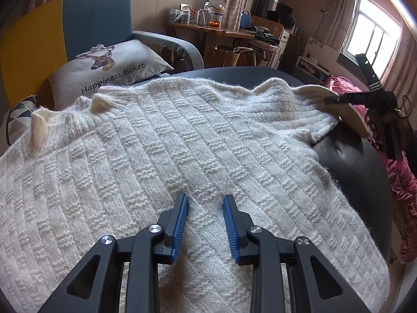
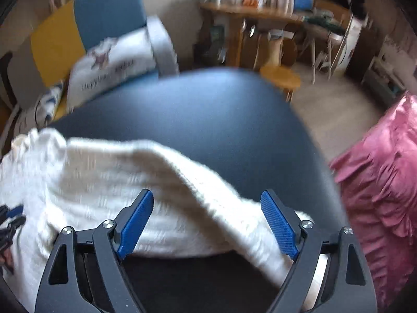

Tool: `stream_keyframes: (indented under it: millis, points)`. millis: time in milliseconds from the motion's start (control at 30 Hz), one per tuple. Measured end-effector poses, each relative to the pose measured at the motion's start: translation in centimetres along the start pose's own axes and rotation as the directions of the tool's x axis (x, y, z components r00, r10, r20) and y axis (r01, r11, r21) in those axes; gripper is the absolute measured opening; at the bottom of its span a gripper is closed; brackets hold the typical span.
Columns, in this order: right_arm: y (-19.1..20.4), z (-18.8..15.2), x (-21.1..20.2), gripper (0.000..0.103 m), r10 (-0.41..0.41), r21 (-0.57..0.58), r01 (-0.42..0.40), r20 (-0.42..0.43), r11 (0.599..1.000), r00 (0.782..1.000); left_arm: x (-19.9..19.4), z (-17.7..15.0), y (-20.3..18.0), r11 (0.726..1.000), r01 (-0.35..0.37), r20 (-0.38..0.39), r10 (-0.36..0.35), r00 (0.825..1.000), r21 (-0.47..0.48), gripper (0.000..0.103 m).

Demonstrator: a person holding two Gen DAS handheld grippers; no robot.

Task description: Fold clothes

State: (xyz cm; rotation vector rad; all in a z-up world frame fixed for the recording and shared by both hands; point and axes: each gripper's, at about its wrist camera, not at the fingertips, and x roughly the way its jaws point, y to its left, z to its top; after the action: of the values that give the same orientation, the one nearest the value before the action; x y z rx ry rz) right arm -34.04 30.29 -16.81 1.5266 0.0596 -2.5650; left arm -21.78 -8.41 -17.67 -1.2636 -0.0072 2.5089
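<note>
We are working over a dark, smooth, round-edged tabletop, and most of it is lying under a cream-white knitted sweater with a raised basket-weave pattern. The sweater is spreading flat across the surface, with its ribbed hem or cuff edge reaching toward the far right side of the table in the left wrist view. In the right wrist view, one long ribbed part of the sweater is draping diagonally from the left down toward the lower right, with bare dark table showing above and below it.

Beyond the table, a blue and yellow armchair is holding a grey cushion printed with a deer and the words "Happiness ticket". A pink ruffled fabric is lying to the right of the table, and a wooden desk crowded with jars is standing against the far wall.

We are holding the left gripper low over the middle of the sweater, its blue ribbed pads standing partly apart with knit showing between them; we cannot tell whether they are pressing on the cloth. The right gripper is spread wide, its pads flanking the draped part without pinching it. That view is blurred.
</note>
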Motion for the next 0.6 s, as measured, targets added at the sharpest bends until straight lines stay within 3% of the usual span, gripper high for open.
stream_keyframes:
  millis: [100, 233, 400, 433, 467, 500, 600]
  points:
    - [-0.3, 0.1, 2.1, 0.087, -0.106, -0.016, 0.106, -0.046, 0.994, 0.993, 0.0, 0.0, -0.3, 1.000, -0.019, 0.000, 0.019, 1.000, 0.015, 0.028]
    - [-2.6, 2.9, 1.1, 0.089, -0.206, 0.087, 0.205, 0.008, 0.975, 0.978, 0.1, 0.0, -0.4, 0.999, -0.027, 0.000, 0.027, 1.000, 0.022, 0.028]
    - [-1.5, 4.7, -3.6, 0.090, -0.321, -0.045, 0.328, 0.120, 0.944, 0.939, 0.1, -0.1, -0.3, 1.000, -0.008, 0.002, 0.008, 1.000, 0.002, 0.028]
    - [-1.5, 5.0, -3.9, 0.092, -0.294, -0.077, 0.301, 0.093, 0.950, 0.951, 0.1, -0.1, -0.2, 1.000, -0.006, 0.002, 0.006, 1.000, 0.000, 0.028]
    - [-1.5, 5.1, -3.6, 0.094, -0.251, -0.113, 0.250, 0.013, 0.962, 0.968, 0.1, 0.0, -0.2, 1.000, -0.004, 0.002, 0.004, 1.000, -0.002, 0.028]
    - [-1.7, 5.1, -3.2, 0.094, -0.252, -0.137, 0.243, -0.052, 0.960, 0.966, 0.1, 0.0, -0.2, 1.000, -0.004, 0.003, 0.004, 1.000, -0.003, 0.028]
    - [-2.8, 4.6, -2.9, 0.094, -0.412, -0.203, 0.389, -0.082, 0.898, 0.908, 0.0, 0.0, -0.2, 1.000, -0.009, 0.002, 0.009, 1.000, -0.001, 0.028]
